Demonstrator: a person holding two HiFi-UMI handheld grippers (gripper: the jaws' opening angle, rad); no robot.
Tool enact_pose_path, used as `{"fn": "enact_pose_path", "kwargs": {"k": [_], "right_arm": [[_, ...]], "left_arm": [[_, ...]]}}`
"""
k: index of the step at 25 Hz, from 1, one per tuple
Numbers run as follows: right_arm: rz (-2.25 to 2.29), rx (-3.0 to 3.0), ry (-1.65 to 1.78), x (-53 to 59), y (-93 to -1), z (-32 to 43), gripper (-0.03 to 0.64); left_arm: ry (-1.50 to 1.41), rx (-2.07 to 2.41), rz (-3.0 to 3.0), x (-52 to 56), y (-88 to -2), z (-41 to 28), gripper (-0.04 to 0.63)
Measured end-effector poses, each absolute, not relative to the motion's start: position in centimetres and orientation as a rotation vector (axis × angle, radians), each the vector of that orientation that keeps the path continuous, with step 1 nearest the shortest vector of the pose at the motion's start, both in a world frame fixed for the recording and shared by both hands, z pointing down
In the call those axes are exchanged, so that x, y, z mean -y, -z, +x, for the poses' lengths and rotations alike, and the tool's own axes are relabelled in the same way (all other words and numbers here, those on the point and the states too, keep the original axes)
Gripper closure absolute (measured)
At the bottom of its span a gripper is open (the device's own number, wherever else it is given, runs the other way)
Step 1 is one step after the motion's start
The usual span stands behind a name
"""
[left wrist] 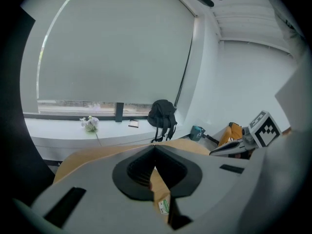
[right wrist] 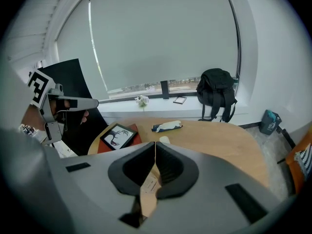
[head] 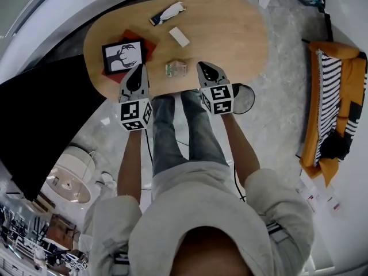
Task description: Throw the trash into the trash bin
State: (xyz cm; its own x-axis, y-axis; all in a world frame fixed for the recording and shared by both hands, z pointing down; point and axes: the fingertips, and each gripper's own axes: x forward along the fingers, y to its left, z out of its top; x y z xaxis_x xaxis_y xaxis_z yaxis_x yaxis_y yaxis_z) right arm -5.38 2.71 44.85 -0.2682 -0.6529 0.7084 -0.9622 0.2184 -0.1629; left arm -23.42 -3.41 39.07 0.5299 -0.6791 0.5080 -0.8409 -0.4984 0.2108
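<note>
1. Looking down from the head view, both tools point forward over the near edge of the oval wooden table (head: 236,33), side by side, with the person's jeans just behind them.
2. The left gripper (head: 140,68) is clenched. In its own view the jaw tips meet and there's nothing pinched between them.
3. Same deal for the right gripper (head: 202,65): tips pressed together and empty.
4. The trash is a small crumpled packet (head: 176,68) with a bit of green print. It lies on the table in the gap between the two tools, to the right of the left one's tip and to the left of the right one's. As far as I can tell it's touching neither.
5. The black mesh trash bin (head: 246,99) stands down on the floor just off the right gripper's outer side, next to its marker cube and partly tucked under the table edge.
6. A white card (head: 179,36) lies a bit ahead of the packet.
7. Further ahead, near the far edge, there's a blue and white wrapper (head: 168,13).
8. A framed picture (head: 123,56) on a red mat (head: 150,42) lies just ahead and to the outer side of the left gripper's tip.
9. Way out in front, in the right gripper view, a black backpack (right wrist: 217,94) sits on the window ledge.
</note>
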Motion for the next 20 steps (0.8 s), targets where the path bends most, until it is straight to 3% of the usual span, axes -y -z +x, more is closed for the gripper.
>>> {"fn": "enact_pose_path", "kwargs": {"k": [16, 17, 19, 20], "right_arm": [[1.421, 1.981, -0.918, -6.4, -51.7, -5.7, 0.582], [1.419, 1.994, -0.932, -6.6, -52.0, -5.7, 0.552], [1.411, 2.014, -0.948, -6.9, -52.7, -5.8, 0.382], [1.404, 2.017, -0.944, -7.1, -53.1, -5.8, 0.352]], "left_arm": [[-0.552, 1.184, 2.288, 1.1, -45.6, -22.5, 0.577], [-0.552, 1.181, 2.284, 1.0, -46.0, -22.4, 0.577], [-0.555, 1.176, 2.281, 0.7, -46.6, -22.2, 0.577], [-0.555, 1.174, 2.280, 0.6, -46.9, -22.1, 0.577]]}}
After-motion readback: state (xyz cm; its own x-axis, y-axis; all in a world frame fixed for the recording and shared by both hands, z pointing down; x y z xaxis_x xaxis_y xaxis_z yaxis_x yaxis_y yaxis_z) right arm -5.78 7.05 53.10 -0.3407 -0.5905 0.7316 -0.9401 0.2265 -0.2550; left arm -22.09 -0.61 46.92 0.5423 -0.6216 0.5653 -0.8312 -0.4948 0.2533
